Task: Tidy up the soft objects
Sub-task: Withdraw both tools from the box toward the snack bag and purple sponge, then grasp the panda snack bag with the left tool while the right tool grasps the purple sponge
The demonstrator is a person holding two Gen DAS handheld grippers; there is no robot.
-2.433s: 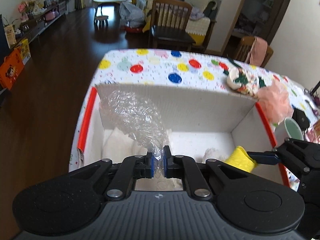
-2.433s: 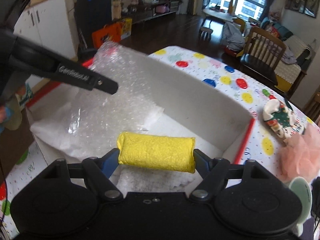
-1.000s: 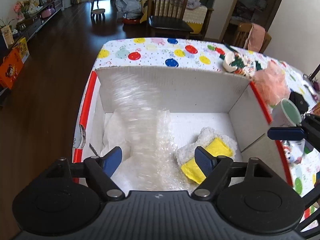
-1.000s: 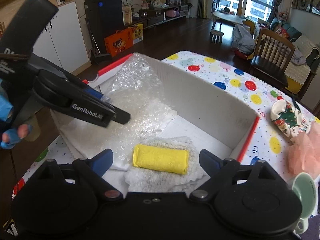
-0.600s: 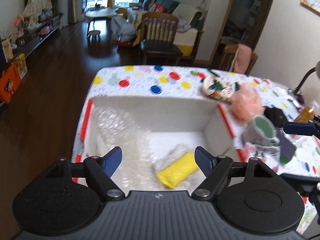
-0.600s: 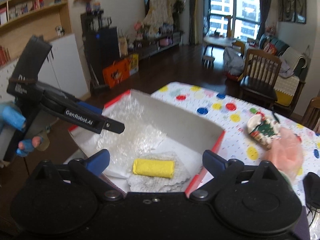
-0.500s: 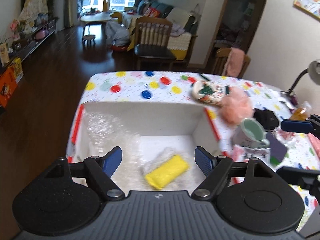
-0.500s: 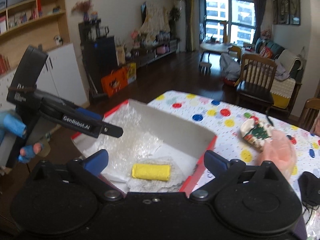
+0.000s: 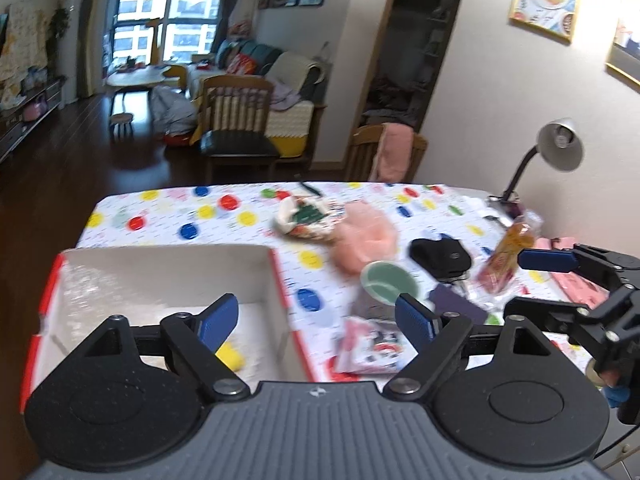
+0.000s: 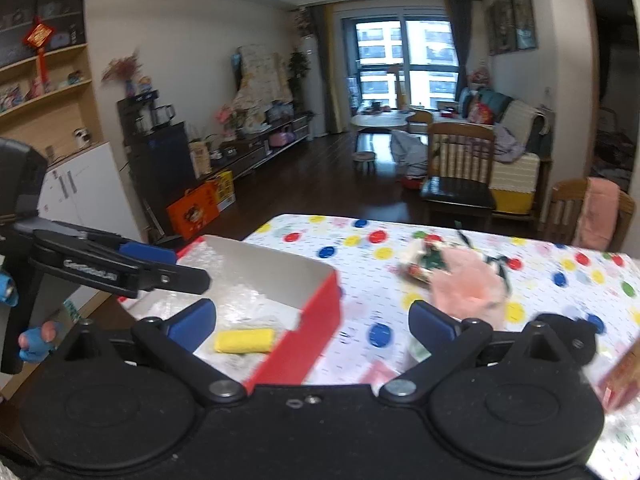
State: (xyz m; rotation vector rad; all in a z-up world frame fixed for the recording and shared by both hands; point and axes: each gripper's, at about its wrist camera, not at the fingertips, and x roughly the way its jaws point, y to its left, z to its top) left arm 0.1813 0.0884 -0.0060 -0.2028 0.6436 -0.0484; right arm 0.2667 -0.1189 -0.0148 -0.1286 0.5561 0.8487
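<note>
A white cardboard box with red edges point(image 9: 276, 276) point(image 10: 320, 304) sits on the polka-dot table. Inside lie a yellow sponge roll point(image 10: 244, 341) point(image 9: 230, 354) and bubble wrap point(image 10: 240, 300). My left gripper point(image 9: 316, 316) is open and empty, above the box's right wall. My right gripper point(image 10: 312, 320) is open and empty, above the box's near corner; it also shows in the left wrist view point(image 9: 560, 264). A pink mesh puff point(image 9: 366, 240) point(image 10: 464, 284) and a Christmas-print soft item point(image 9: 308, 218) point(image 10: 424, 262) lie on the table beyond the box.
Right of the box are a green mug point(image 9: 388, 282), a black pouch point(image 9: 440, 252), snack packets point(image 9: 504, 256) and a printed packet point(image 9: 372, 346). A desk lamp point(image 9: 556, 152) stands at the far right. Chairs point(image 10: 456, 172) stand beyond the table.
Both grippers let go of the bubble wrap and yellow sponge in the box, opened, then rose and pulled back. The views have swung right toward the items on the table.
</note>
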